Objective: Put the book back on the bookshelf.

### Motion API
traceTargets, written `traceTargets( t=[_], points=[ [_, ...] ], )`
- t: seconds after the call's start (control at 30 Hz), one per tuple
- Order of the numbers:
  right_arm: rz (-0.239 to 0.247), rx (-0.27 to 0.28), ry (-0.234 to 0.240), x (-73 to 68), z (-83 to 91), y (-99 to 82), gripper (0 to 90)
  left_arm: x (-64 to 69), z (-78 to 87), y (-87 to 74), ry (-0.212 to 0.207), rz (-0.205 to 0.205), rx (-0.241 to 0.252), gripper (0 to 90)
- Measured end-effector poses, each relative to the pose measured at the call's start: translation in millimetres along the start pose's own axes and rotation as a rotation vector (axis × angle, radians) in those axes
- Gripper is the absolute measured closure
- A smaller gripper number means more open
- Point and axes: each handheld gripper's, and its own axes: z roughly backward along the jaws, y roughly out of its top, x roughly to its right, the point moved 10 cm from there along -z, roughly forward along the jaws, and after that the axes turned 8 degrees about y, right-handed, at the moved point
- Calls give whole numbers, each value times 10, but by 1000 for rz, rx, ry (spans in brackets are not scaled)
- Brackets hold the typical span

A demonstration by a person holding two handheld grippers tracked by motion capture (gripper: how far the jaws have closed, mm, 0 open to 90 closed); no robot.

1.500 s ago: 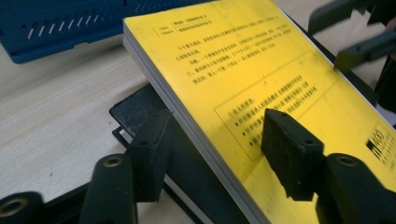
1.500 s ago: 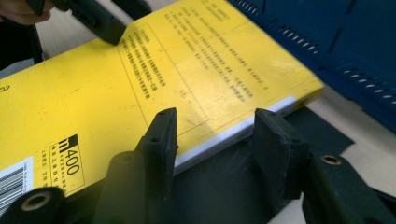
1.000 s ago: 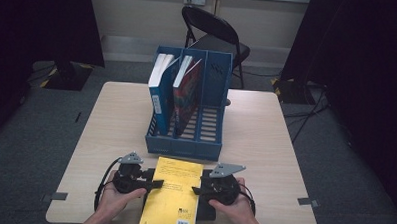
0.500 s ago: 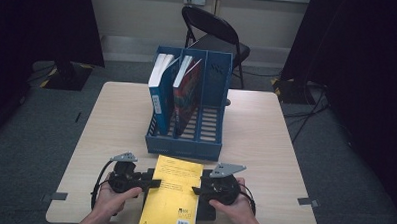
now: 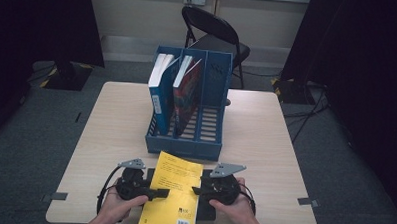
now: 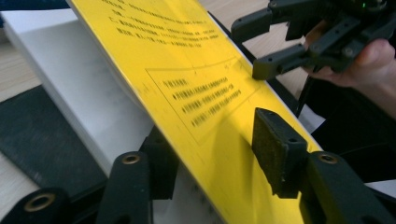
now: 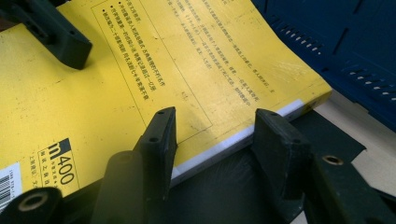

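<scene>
A yellow book [image 5: 176, 176] lies flat on a black mat [image 5: 205, 213] at the table's near edge. My left gripper [image 5: 158, 192] reaches in from the book's left side. In the left gripper view its jaws have just been closing, with the yellow cover [image 6: 187, 70] and white page block between them. One pad [image 6: 275, 154] lies at the cover and the other sits low by the pages, with no firm clamp to be seen. My right gripper [image 5: 196, 190] is open and straddles the book's right edge [image 7: 224, 144], one jaw over the cover, the other over the mat [image 7: 224, 196].
A blue slotted file rack [image 5: 185, 144] stands just beyond the book, holding an upright blue book [image 5: 159, 95] and a red one [image 5: 184, 96]. Its right slot is empty. A black folding chair [image 5: 214, 32] stands behind the table. Bare tabletop [image 5: 285, 145] lies to both sides.
The left gripper has shifted a little at the book's left edge. The right gripper and the book have kept their places.
</scene>
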Motion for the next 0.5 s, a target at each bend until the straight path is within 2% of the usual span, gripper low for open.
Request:
traceTargets(
  t=[0.17,0.23,0.37,0.43,0.5],
  points=[
    [-2,-5,5,2,2,3,494,-26,-108,93,-46,7,-20,594],
    [-3,-5,4,3,2,4,494,-36,-142,118,-64,28,-26,626],
    [-16,-7,-5,25,-1,4,441,-30,-186,139,-70,-9,-44,665],
    [-22,-7,-1,37,-2,-1,426,-19,-201,129,-81,11,-33,735],
    [-46,-5,19,35,-9,-10,389,-16,-188,130,-90,6,-29,760]
  ],
)
